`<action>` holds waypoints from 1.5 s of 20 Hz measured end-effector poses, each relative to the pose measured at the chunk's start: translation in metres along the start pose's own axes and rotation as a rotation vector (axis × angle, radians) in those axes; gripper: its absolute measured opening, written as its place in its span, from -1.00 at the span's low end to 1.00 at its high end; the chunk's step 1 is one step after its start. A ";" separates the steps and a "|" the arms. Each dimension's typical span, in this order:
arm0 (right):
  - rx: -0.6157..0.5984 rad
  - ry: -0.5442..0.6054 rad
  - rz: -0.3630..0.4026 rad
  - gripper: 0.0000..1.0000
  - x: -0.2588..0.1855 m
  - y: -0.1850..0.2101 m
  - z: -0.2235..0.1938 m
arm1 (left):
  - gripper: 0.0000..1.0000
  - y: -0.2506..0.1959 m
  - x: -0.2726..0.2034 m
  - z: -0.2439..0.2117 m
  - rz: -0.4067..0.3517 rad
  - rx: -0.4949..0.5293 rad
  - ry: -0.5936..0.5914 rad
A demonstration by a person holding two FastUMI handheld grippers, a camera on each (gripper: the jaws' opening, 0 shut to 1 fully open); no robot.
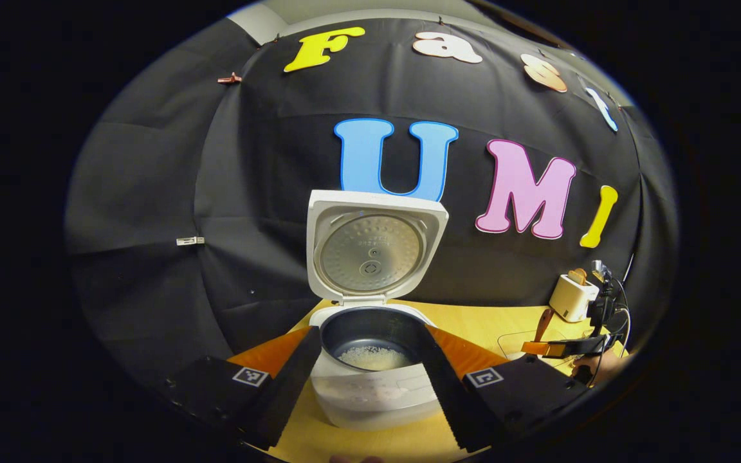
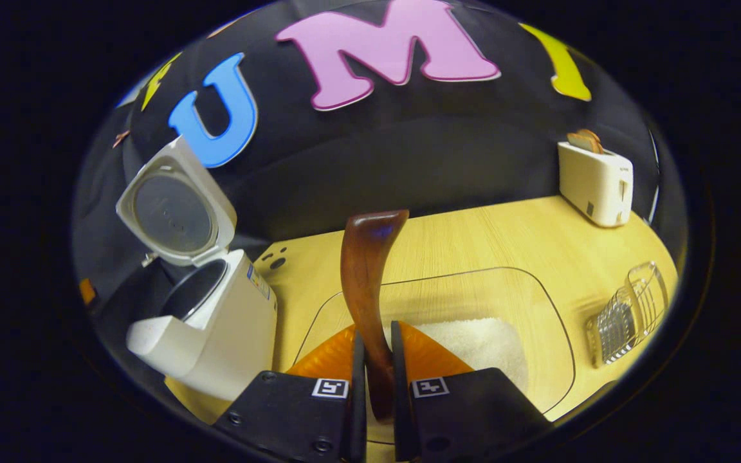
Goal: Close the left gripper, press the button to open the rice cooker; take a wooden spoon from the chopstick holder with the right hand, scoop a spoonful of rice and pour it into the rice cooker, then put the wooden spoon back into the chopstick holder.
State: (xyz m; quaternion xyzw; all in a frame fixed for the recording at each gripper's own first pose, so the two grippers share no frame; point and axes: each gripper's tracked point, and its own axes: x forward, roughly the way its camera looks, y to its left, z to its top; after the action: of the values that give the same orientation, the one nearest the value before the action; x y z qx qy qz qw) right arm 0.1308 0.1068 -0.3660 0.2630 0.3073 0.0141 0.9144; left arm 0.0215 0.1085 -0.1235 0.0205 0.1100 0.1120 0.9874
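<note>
Right gripper view: right tongs [image 2: 375,366] clamp the wooden spoon [image 2: 365,283] upright, rice cooker [image 2: 206,308] at nine o'clock. Left tongs [image 1: 370,392] gape wide, empty, facing the open cooker.

Staged kitchen corner inside a recording booth.
Pale wooden bench [image 2: 486,238] hemmed in by a black cloth wall [image 1: 152,193] rather than room walls, set with household props: open rice cooker [image 1: 370,360], white toaster [image 2: 595,183], clear tub of rice [image 2: 473,347], wire chopstick holder [image 2: 628,312].
</note>
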 end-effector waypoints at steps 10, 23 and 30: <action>0.392 -0.113 0.015 -0.58 -0.018 -0.031 0.032 | 0.91 -0.005 0.001 0.013 -0.016 0.015 -0.018; 0.536 -0.258 0.120 -0.59 -0.061 0.009 0.122 | 0.91 -0.012 -0.008 0.026 -0.034 -0.014 -0.055; 0.497 -0.277 0.274 -0.59 -0.073 0.108 0.163 | 0.91 0.014 -0.024 0.030 0.013 -0.031 -0.078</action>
State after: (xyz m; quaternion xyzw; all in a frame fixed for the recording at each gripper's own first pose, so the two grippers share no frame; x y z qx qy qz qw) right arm 0.1791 0.1091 -0.1633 0.5169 0.1354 0.0256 0.8449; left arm 0.0025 0.1164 -0.0887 0.0101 0.0697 0.1191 0.9904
